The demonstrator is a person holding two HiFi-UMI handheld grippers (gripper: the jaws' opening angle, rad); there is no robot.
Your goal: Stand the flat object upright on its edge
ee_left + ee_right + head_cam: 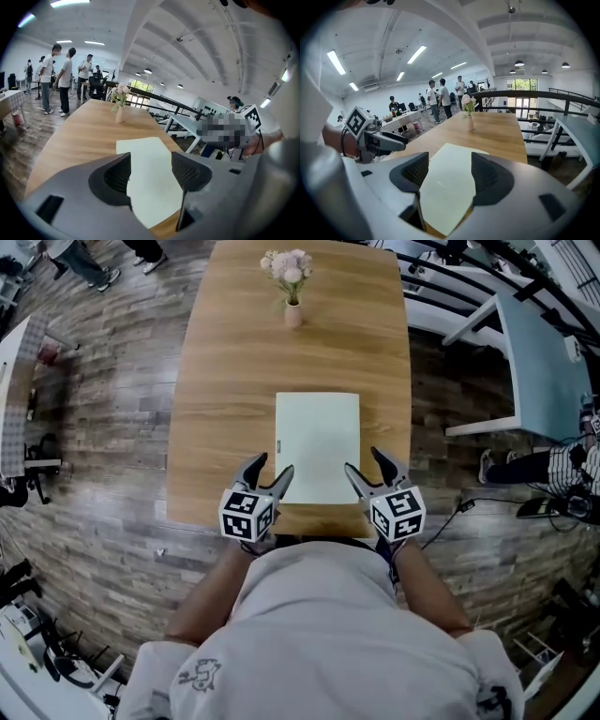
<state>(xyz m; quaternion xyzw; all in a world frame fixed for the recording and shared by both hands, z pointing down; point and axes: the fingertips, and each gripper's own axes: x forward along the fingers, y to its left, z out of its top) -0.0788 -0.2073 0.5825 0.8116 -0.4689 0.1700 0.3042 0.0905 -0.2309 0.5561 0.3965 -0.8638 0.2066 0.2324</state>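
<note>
Board (318,446) lies flat on the desk (225,381), by the near edge and within our reach. Left gripper (273,465) and right gripper (363,461) are both spread and empty, 1 at each near corner, which we judge is to tip it up from 2 sides. We find no readable print; a small edge mark is illegible.

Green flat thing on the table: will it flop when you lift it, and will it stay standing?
Probably fairly stiff: the green flat thing lies dead flat with straight edges on the table. It looks very thin, so likely light. On that thin edge it would probably tip easily.
</note>
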